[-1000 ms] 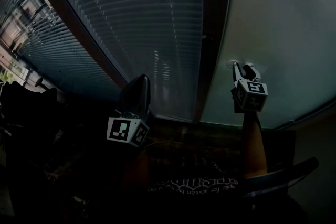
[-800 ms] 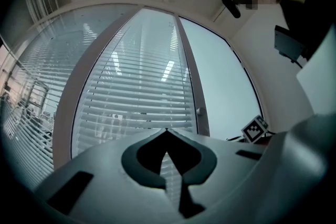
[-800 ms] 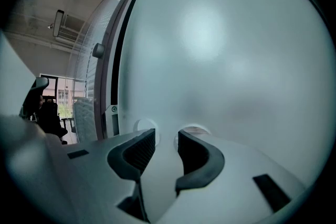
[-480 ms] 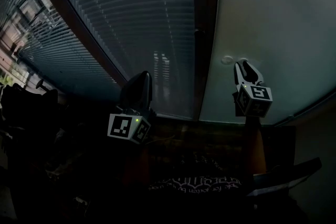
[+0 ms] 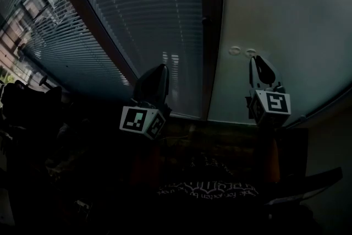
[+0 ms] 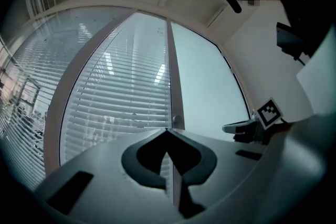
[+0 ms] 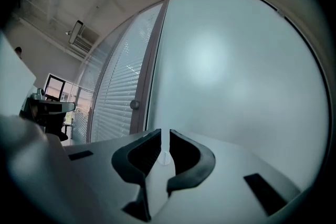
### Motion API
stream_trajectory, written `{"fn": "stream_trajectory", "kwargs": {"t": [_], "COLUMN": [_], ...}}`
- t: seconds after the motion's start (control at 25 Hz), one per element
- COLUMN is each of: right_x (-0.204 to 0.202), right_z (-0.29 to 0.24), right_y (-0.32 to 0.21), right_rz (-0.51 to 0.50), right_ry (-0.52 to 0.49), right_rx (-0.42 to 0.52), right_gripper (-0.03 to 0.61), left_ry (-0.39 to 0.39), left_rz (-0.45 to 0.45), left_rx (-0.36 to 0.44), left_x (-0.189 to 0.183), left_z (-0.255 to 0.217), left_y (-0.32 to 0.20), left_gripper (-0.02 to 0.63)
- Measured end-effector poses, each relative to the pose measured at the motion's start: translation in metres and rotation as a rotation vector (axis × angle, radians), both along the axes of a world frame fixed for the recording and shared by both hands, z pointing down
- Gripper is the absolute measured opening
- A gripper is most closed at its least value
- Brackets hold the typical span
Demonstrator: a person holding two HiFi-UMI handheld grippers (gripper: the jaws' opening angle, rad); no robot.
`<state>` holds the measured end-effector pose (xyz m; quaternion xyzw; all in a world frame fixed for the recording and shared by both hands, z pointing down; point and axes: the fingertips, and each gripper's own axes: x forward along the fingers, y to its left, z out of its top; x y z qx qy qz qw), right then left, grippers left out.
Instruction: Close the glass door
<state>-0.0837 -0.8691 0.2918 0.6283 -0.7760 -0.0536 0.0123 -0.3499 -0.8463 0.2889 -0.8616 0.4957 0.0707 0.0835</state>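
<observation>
In the head view, my left hand-held gripper [image 5: 159,70] is at 7 o'clock before the blinds [image 5: 137,14]. My right hand-held gripper [image 5: 257,60] is at 4 o'clock, close before the frosted glass door [image 5: 291,19].

In the left gripper view, the jaws are pressed together and empty.

In the right gripper view, the jaws are closing with a thin gap and nothing between them. The door fills the view from 12 to 4 o'clock.

Dark left hand-held gripper [image 5: 159,69] and right hand-held gripper [image 5: 257,59], black-and-white marker cubes [image 5: 142,121]
</observation>
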Motion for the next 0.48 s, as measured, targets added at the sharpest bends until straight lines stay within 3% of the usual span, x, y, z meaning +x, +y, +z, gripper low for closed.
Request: {"fn": "stream_trajectory", "kwargs": {"t": [0.48], "right_x": [-0.003], "right_z": [-0.015], "right_y": [0.055], "right_rz": [0.008], "right_ry": [-0.03], "right_rx": [0.067], "right_gripper": [0.003], "left_ry": [-0.015], "left_rz": [0.027], "left_rx": [-0.021], "left_x": [0.023], "left_z": [-0.015], "left_y": [0.04], "left_gripper": [0.002]}}
